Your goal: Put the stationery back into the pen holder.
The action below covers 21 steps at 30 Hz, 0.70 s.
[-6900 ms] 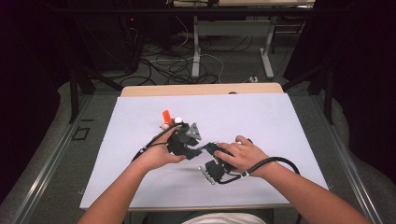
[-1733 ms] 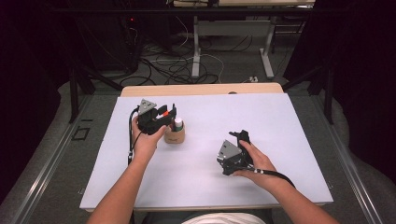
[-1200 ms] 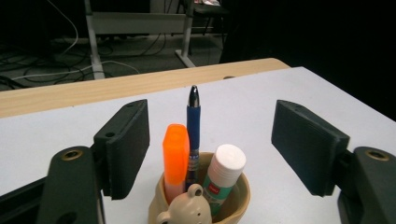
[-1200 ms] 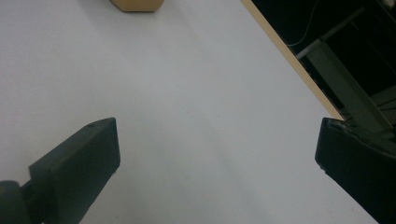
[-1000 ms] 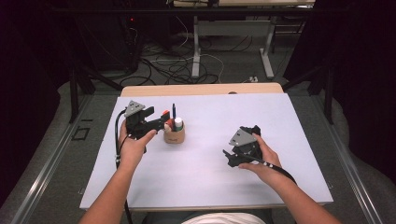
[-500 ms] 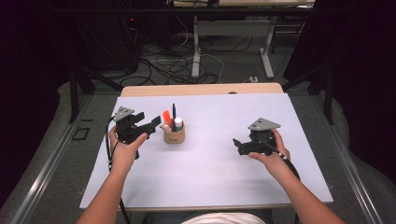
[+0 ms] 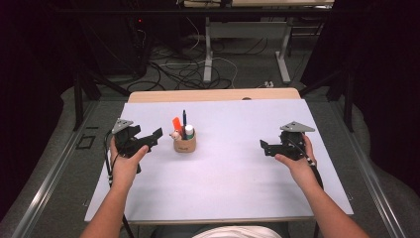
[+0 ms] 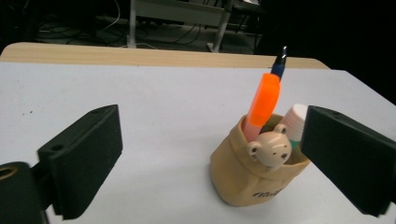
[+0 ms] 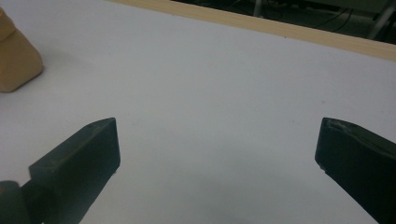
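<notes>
Two grippers sit well apart over a white table (image 7: 223, 183), each held in a person's hand. The left gripper (image 7: 148, 138) hovers just beside a tan pen holder (image 7: 184, 144), its jaws spread wide with nothing between them. The right gripper (image 7: 267, 147) rests near the table's right side, jaws likewise released and empty. The holder stands upright near the table's middle, bearing a small bear face (image 8: 270, 148), an orange highlighter (image 8: 261, 105), a blue pen (image 8: 279, 65) and a white-capped item (image 8: 295, 122)
</notes>
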Each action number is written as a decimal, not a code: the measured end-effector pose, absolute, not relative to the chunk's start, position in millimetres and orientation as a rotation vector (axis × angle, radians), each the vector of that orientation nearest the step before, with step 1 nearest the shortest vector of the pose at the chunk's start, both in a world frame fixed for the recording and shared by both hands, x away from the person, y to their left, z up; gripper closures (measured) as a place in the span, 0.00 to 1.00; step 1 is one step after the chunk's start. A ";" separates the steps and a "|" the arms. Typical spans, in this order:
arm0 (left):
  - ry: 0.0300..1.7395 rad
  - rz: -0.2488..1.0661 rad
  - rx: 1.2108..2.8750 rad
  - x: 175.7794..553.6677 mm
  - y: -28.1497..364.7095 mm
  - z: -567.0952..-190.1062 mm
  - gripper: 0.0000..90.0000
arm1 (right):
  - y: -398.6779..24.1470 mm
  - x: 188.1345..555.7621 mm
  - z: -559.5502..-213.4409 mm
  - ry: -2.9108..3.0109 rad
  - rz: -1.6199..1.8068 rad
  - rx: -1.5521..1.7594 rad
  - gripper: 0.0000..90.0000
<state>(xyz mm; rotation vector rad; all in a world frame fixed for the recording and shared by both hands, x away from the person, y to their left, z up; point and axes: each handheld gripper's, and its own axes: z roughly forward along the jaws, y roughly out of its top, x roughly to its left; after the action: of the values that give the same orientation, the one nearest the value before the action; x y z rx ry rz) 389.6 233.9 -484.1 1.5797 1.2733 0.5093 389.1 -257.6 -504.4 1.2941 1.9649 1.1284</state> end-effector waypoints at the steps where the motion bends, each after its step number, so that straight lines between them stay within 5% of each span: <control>1: 1.280 0.504 1.582 389.9 235.1 -485.6 0.04 | -260.2 390.1 -505.6 1.964 1.118 1.293 0.00; 21: 1.304 0.525 1.632 393.8 242.2 -512.6 0.00 | -288.7 405.6 -527.9 1.896 0.991 1.454 0.00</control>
<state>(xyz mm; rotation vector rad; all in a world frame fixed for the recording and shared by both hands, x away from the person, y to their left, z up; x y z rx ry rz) 393.8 242.2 -512.6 1.6316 1.3043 0.5251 405.6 -288.7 -527.9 1.4543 1.8961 0.9905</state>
